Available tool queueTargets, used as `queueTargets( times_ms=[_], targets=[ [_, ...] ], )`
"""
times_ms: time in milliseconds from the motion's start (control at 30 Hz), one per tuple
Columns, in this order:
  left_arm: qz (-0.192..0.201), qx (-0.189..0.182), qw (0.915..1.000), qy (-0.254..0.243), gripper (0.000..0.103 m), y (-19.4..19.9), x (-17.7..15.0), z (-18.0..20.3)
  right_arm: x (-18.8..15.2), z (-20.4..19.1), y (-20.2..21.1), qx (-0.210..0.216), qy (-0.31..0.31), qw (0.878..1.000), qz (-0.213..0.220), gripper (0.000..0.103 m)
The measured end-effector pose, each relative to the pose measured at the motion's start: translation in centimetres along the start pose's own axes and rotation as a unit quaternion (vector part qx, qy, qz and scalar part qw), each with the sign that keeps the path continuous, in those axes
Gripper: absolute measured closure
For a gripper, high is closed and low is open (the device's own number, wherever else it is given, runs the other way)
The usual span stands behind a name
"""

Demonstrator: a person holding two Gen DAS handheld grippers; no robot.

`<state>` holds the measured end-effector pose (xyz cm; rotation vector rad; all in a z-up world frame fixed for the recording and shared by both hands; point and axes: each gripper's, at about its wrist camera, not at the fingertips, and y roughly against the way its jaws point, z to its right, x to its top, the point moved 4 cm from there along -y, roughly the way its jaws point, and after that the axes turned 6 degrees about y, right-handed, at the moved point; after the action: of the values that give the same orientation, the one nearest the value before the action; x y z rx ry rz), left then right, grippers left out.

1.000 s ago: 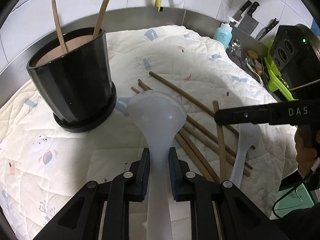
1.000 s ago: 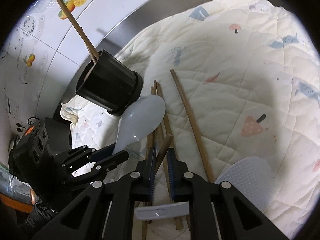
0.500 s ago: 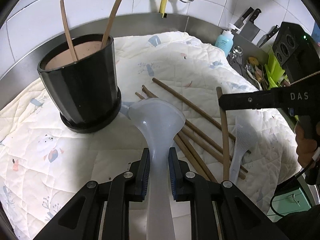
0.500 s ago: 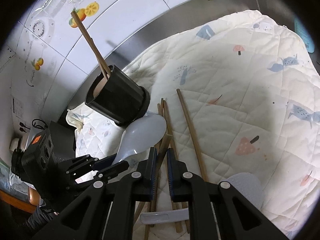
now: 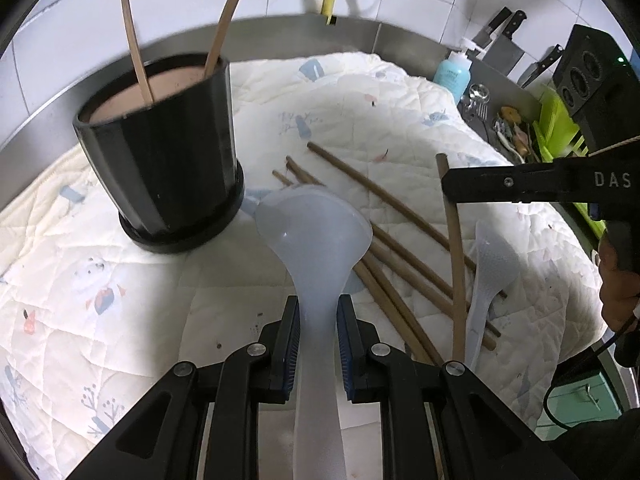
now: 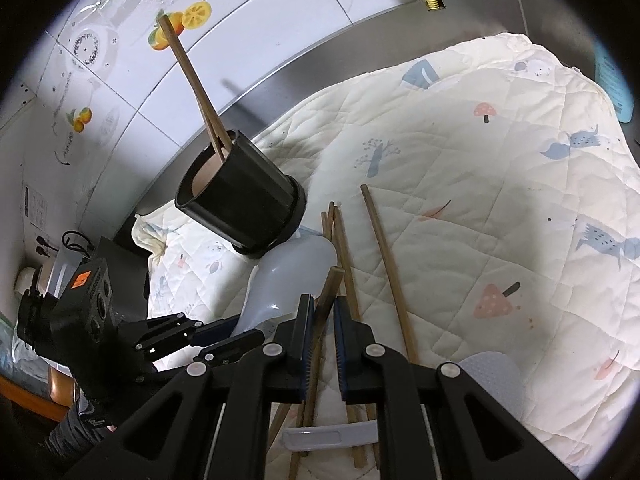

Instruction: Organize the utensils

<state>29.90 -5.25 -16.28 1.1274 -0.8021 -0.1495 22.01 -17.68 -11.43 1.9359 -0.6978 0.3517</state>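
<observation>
My left gripper (image 5: 318, 320) is shut on the handle of a translucent white ladle (image 5: 312, 228). The ladle's bowl lies over the near ends of several brown chopsticks (image 5: 380, 208) on the quilt. A black pot (image 5: 160, 160) stands to the left with two wooden sticks in it. My right gripper (image 6: 323, 320) is shut on one chopstick (image 6: 330, 288), held steeply near its upper end. In the left wrist view that gripper (image 5: 520, 184) reaches in from the right. In the right wrist view the pot (image 6: 240, 208) is ahead on the left, and the ladle (image 6: 288, 272) sits just below it.
A white rice paddle (image 5: 492, 264) lies right of the chopsticks. The patterned quilt (image 6: 500, 200) fills a steel basin with a tiled wall behind. A blue soap bottle (image 5: 452, 74), knives and a green rack (image 5: 556, 128) stand at the far right. A person's hand (image 5: 618, 292) holds the right gripper.
The right gripper has tipped back slightly with its chopstick, so the pot sits lower in its view. The left gripper keeps the same hold on the ladle.
</observation>
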Motion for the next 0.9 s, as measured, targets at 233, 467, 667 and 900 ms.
queueTargets(
  times_ms=[233, 467, 667, 900],
  targets=[
    [-0.03, -0.004, 0.9993, 0.021, 0.082, -1.0, -0.1, -0.8, -0.2, 0.5, 0.1, 0.0, -0.01, 1.0, 0.001, 0.091],
    [-0.036, -0.003, 0.9989, 0.03, 0.061, -1.3, 0.8, -0.9, -0.1, 0.4, 0.1, 0.001, -0.009, 1.0, 0.004, 0.091],
    [-0.037, 0.002, 0.9989, 0.029, 0.055, -1.6, 2.1, -0.5, 0.0, 0.6, 0.1, 0.002, -0.012, 1.0, 0.007, 0.091],
    [-0.052, 0.0, 0.9982, 0.03, 0.042, -3.0, 2.8, -0.3, 0.1, 0.6, 0.1, 0.004, -0.016, 1.0, 0.008, 0.091]
  ],
)
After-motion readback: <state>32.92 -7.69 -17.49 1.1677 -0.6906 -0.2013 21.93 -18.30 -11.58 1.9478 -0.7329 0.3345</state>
